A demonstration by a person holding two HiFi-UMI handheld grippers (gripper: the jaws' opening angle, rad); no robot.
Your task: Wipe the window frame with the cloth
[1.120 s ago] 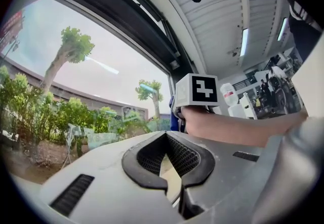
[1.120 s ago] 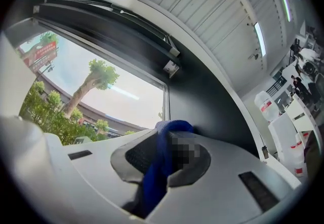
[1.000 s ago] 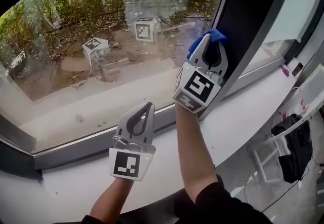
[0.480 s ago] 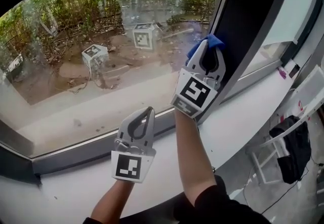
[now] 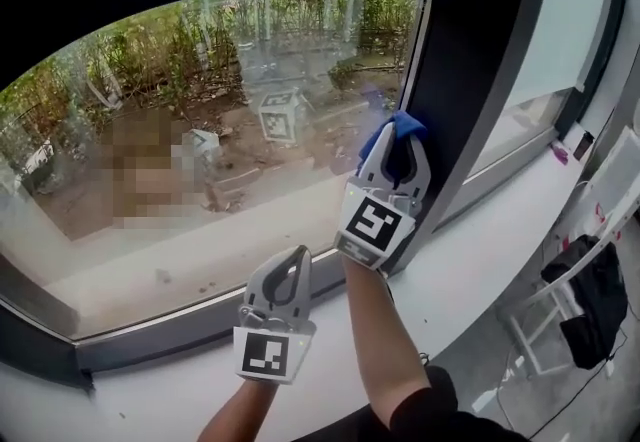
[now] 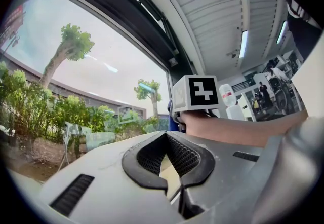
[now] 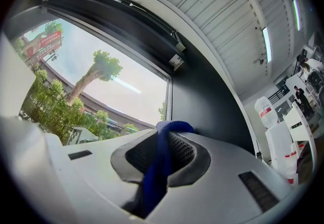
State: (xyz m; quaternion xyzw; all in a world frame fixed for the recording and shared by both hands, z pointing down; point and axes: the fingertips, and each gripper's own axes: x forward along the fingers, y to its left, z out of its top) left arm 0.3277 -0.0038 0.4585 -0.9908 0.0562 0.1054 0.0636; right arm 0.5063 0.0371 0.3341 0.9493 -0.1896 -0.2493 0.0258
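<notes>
A: Step?
B: Mid-wipe, I judge. Right tool (image 5: 401, 138) clamped on blue cloth (image 5: 407, 121), cloth at window frame (image 5: 465, 80) edge.
A: Left tool (image 5: 296, 258)?
B: Closed, empty, low. Next: drag cloth along frame.

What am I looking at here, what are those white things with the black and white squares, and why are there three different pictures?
There is no robot here. A person holds a hand tool in each hand. Each tool ends in a two-fingered claw, and the cube with square markers is part of the tool. One picture comes from a camera on the person's head, looking down at a white sill and a large window. The other two come from cameras that ride on each tool and look along its claw. The right claw is shut on a blue cloth, held up at the edge of the dark window frame. The left claw is shut with nothing in it, low down near the sill.
</notes>
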